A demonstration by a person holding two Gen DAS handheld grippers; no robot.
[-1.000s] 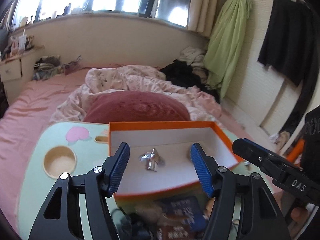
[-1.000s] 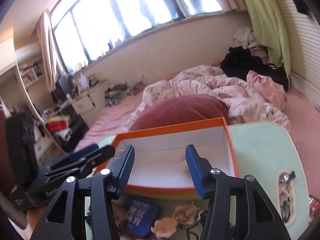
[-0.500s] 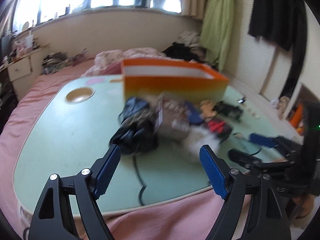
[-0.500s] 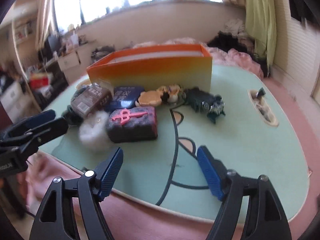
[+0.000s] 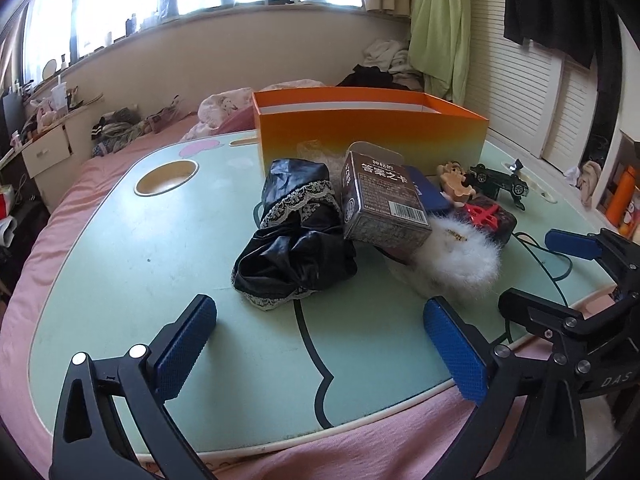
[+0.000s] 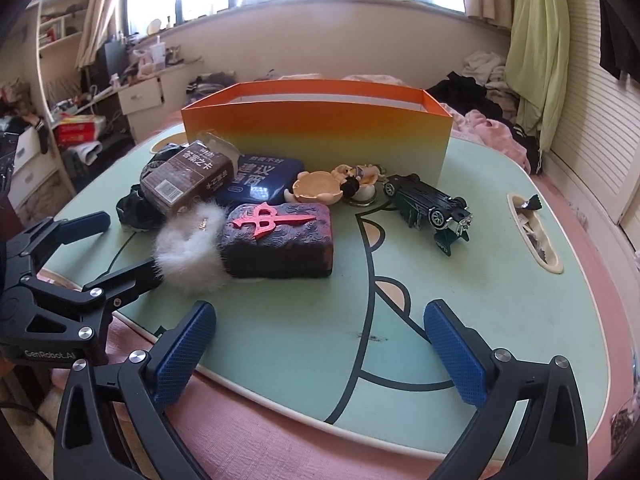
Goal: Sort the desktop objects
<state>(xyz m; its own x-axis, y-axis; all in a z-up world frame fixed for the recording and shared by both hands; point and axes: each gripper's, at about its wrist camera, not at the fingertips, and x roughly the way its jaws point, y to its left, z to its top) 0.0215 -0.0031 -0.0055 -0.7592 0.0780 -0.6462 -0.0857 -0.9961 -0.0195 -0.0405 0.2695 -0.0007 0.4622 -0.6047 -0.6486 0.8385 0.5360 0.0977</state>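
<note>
Cloth, card, fur and plastic on a smooth painted worktop

The worktop (image 6: 460, 280) is smooth mint laminate with a dull sheen (faint scuffs show); ahead of the left claw (image 5: 320, 340) lies a black satin cloth (image 5: 296, 248), glossy, edged in rough lace, and a printed cardboard carton (image 5: 380, 204), semi-gloss. Ahead of the right claw (image 6: 320, 344) sit a fluffy white fur piece (image 6: 188, 248), a dark textured block (image 6: 280, 244) with a matt red emblem, and a shiny plastic toy car (image 6: 428, 204). Beyond stands a smooth matt orange paper box (image 6: 320, 136). Claw pads (image 6: 184, 352) are knurled blue plastic.
</note>
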